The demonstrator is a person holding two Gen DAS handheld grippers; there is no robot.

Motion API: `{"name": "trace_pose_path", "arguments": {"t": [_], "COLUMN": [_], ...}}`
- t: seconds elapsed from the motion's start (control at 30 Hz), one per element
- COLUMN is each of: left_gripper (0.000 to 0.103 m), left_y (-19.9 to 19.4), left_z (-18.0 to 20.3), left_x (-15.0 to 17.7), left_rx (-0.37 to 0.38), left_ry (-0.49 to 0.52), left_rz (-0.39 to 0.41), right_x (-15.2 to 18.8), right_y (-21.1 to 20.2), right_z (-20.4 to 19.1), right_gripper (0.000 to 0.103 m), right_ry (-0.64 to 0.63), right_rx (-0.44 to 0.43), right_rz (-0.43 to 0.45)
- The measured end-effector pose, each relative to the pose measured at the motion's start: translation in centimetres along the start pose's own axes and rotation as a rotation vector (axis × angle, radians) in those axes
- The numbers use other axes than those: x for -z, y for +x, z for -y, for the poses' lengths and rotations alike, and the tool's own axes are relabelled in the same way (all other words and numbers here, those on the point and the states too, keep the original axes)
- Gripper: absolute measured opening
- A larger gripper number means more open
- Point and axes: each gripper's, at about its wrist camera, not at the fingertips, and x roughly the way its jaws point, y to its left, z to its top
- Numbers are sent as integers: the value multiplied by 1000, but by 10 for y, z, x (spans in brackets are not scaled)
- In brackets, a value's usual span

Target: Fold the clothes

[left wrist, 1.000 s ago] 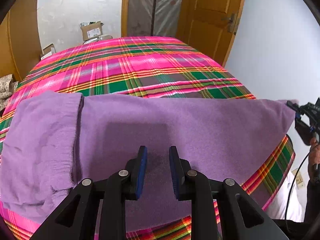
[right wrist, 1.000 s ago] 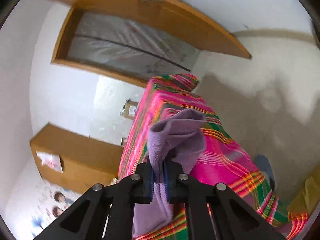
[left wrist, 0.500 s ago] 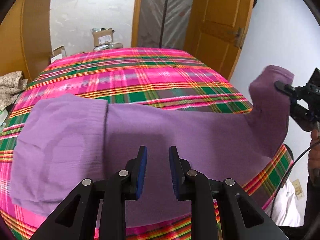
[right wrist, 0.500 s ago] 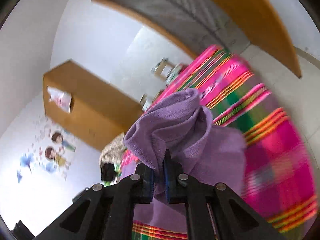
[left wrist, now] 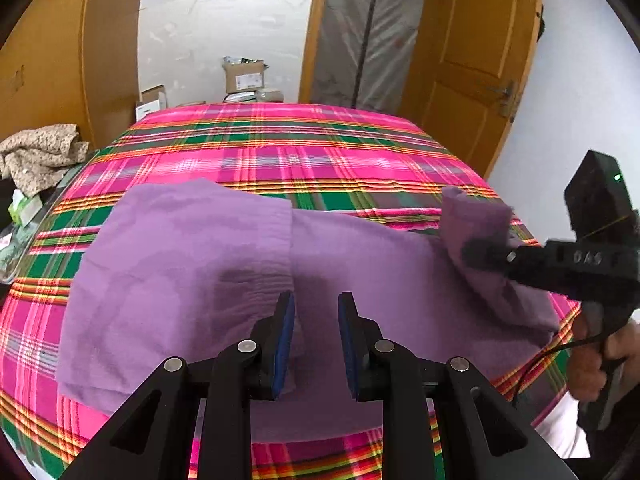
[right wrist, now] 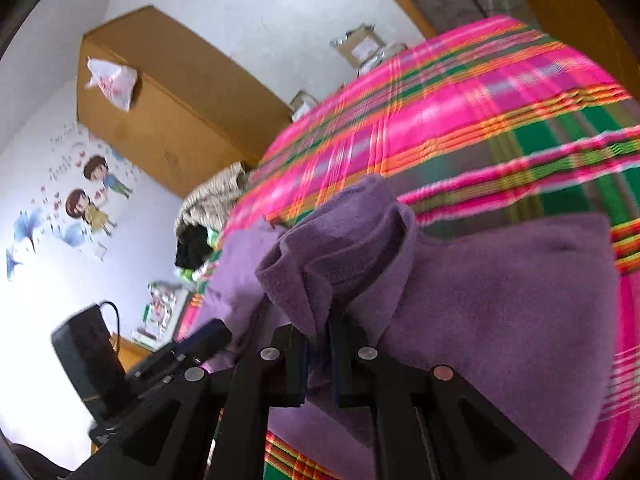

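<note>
While the purple garment (left wrist: 224, 280) lies spread across the plaid-covered bed (left wrist: 280, 148), the right gripper (right wrist: 318, 344) is clamped on its right end, lifted and bunched above the cloth. The left gripper (left wrist: 314, 340) hovers over the middle, parted and empty (its left side already doubled over). This looks like the second fold in hand. Next, the pinched end probably needs carrying leftward, laying flat, then releasing.
</note>
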Motion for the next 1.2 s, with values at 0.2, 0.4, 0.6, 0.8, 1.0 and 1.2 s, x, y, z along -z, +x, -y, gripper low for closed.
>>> {"name": "trace_pose_path", "arguments": {"t": [0.2, 0.4, 0.6, 0.8, 1.0, 1.2], "left_gripper": [23, 23, 23, 23, 23, 23], "left_y": [0, 4, 9, 15, 32, 52], "left_z": [-1, 5, 20, 36, 61, 84], "left_x": [0, -2, -5, -9, -16, -14], "left_rx": [4, 20, 65, 124, 185, 224], "left_ry": [-4, 3, 27, 68, 144, 219], "left_rz": [0, -5, -9, -11, -34, -73], "right_x": [9, 17, 13, 9, 2, 3], "right_y": [-2, -31, -48, -46, -44, -43], "right_z": [-6, -12, 3, 5, 17, 49], "right_gripper": [36, 36, 25, 15, 16, 15], "right_ry": [-43, -90, -87, -119, -102, -11], "right_rx": [-45, -103, 30, 92, 131, 174], "right_rz": [-37, 9, 78, 76, 75, 61]}}
